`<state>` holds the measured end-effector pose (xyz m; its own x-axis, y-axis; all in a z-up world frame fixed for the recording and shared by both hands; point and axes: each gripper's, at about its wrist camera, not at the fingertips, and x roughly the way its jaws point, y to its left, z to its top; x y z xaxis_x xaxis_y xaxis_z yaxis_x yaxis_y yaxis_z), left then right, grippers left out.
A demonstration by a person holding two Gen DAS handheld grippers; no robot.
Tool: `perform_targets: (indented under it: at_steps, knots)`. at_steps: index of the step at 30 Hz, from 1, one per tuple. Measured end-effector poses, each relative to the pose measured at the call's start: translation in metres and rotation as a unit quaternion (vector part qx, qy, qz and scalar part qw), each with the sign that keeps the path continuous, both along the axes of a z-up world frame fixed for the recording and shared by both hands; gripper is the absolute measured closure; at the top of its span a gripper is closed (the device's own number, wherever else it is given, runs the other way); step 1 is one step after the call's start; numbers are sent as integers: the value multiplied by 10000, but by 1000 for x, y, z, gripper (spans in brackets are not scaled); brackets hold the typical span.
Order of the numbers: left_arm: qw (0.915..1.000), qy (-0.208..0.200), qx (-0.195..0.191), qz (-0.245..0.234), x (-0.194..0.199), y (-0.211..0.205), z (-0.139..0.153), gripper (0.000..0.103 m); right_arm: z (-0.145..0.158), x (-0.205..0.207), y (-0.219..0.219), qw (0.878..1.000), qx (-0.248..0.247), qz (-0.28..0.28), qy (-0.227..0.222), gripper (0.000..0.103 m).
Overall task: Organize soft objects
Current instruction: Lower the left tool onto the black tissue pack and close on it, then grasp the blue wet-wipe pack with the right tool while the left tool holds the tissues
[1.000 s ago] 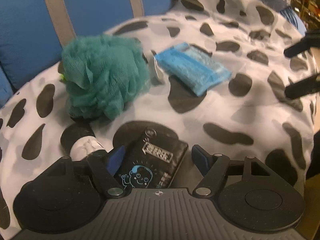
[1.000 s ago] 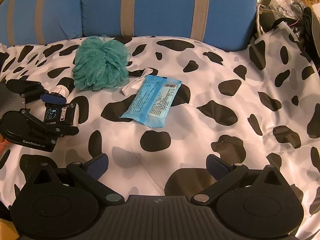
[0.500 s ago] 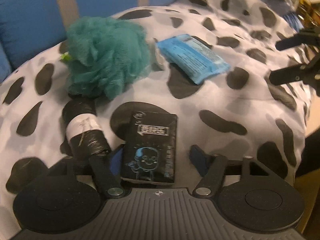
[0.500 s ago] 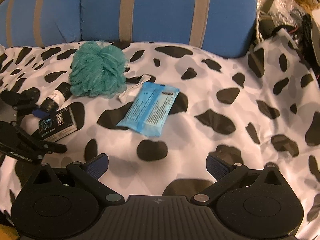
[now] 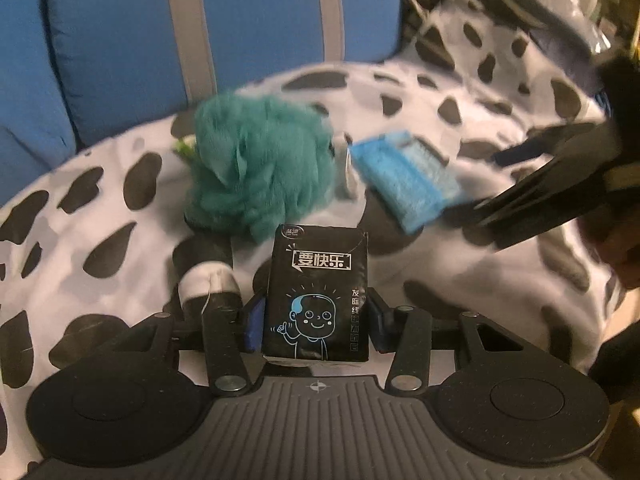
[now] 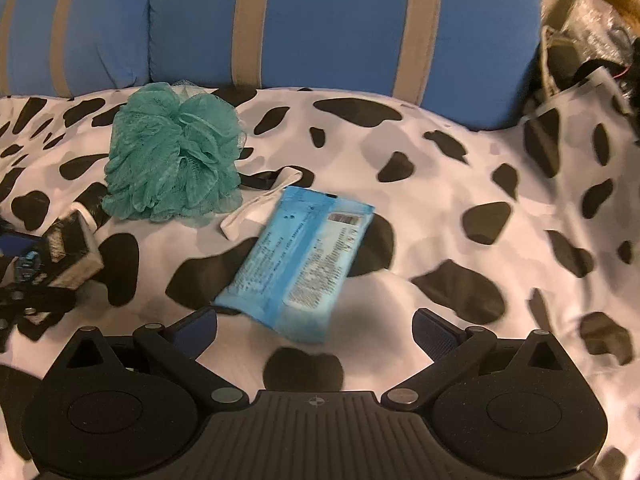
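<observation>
A black tissue pack with a cartoon baby stands between the blue pads of my left gripper. Its jaws are closing, the pads press its sides, and it is lifted off the cover. In the right wrist view the same pack shows at the far left. A teal mesh bath puff lies behind it. A blue wipes pack lies flat just ahead of my right gripper, which is open with nothing between its fingers. A black roll with a white band lies under the left fingers.
Everything rests on a cow-print cover in front of blue cushions with tan stripes. A white strap lies between the puff and the wipes. Bags and clutter pile at the back right.
My left gripper's jaws closed on the black pack and raised it, now upright between the pads. The right gripper moved forward and down, nearer the blue wipes pack.
</observation>
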<state>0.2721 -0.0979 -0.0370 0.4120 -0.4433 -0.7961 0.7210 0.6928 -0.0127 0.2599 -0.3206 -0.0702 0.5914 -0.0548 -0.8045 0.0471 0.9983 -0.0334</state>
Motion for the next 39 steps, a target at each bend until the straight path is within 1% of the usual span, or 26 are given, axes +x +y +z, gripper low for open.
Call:
perform_targets:
  at_steps: [3, 7, 9, 13, 18, 20, 22, 25, 28, 33, 37, 39]
  knots:
    - [9999, -78, -124, 82, -2, 1, 11, 56, -11, 15, 4, 9999, -102, -59, 20, 0]
    - [9995, -161, -181, 223, -2, 1, 19, 56, -24, 33, 11, 9996, -241, -135, 24, 0]
    - [9993, -158, -229, 259, -1, 2, 22, 56, -29, 43, 15, 9995, -262, -196, 23, 0]
    - [9988, -211, -265, 346, -1, 7, 26, 56, -36, 58, 22, 9981, -487, -378, 40, 0]
    - [9978, -273, -325, 515, -1, 14, 33, 56, -37, 70, 19, 9956, -324, -864, 139, 1]
    - [9971, -288, -349, 613, -1, 17, 36, 56, -36, 70, 18, 9948, -245, -968, 183, 10]
    - [9965, -315, -401, 663, -2, 20, 39, 56, -33, 70, 16, 9942, -127, -1054, 194, 29]
    - [9959, -318, -393, 748, -5, 24, 41, 56, -29, 69, 17, 9939, -182, -1069, 214, 36]
    - [9949, -269, -438, 863, -8, 28, 43, 56, -24, 64, 19, 9942, -192, -1046, 169, 38]
    - [9927, -266, -513, 1058, -15, 33, 48, 56, -10, 51, 13, 9945, -59, -1048, 41, 39]
    - [9904, -218, -560, 1246, -22, 39, 50, 56, 3, 34, 9, 9953, 7, -964, -14, 39]
    - [9889, -201, -563, 1360, -26, 42, 50, 56, 11, 22, 7, 9956, 121, -933, -15, 39]
